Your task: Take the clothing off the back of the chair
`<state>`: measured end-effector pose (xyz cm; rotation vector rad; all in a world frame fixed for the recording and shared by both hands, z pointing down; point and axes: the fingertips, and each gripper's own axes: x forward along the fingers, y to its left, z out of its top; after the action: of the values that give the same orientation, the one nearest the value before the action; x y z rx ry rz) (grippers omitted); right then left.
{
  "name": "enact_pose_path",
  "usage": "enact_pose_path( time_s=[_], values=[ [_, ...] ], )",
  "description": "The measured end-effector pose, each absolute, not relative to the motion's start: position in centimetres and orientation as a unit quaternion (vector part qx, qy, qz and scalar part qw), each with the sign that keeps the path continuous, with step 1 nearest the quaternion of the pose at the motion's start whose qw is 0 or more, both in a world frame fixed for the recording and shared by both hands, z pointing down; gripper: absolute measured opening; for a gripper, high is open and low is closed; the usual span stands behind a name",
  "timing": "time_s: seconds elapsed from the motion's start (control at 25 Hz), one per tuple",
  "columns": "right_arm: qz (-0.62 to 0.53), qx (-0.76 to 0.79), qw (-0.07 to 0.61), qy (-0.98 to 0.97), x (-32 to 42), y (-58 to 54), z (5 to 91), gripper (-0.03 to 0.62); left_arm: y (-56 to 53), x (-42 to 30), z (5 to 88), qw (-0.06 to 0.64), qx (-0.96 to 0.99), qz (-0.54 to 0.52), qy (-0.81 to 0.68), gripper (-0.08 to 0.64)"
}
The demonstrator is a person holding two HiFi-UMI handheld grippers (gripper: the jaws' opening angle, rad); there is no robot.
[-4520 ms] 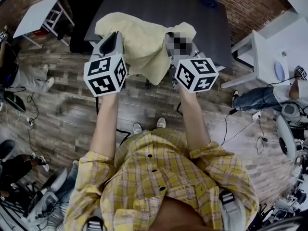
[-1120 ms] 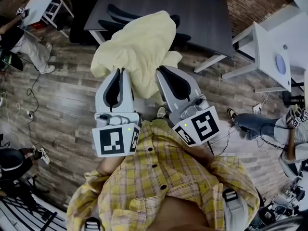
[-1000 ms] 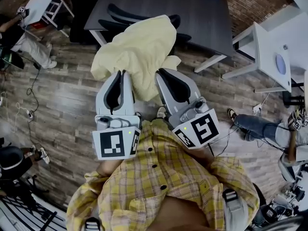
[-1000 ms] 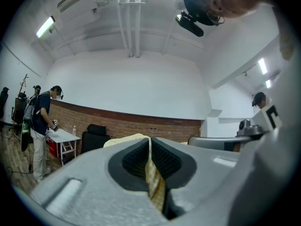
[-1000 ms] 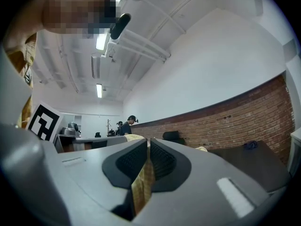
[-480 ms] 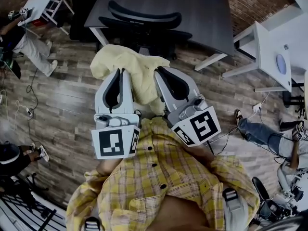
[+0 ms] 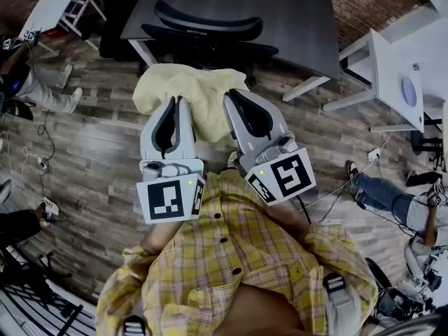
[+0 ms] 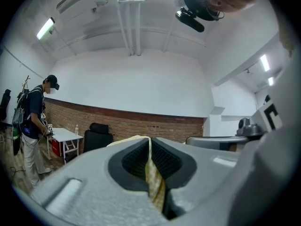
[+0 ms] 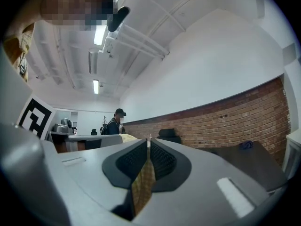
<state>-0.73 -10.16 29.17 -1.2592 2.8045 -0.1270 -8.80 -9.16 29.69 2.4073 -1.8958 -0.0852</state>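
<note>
The yellow clothing (image 7: 187, 89) hung in front of the chair (image 7: 210, 28), whose back was bare. The left claw (image 7: 173, 103) and the right claw (image 7: 235, 96) each pinched its cloth. The removal seemed done; probably only putting it down remained.

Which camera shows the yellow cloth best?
The head view. It looks down on most of the yellow cloth, bunched up and held by the left gripper and the right gripper. The left gripper view and the right gripper view each show only a thin strip of it, pinched between that gripper's closed jaws.
</note>
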Motion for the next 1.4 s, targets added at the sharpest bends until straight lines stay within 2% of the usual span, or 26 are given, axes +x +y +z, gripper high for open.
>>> enact_pose_path(
  time_s=[1.4],
  values=[
    [-0.025,-0.468,0.01,0.883,0.4,-13.4,32.9,0.028,-11.6,-8.0,33.1,0.029,0.777,0.004,-0.629,0.015]
  ],
)
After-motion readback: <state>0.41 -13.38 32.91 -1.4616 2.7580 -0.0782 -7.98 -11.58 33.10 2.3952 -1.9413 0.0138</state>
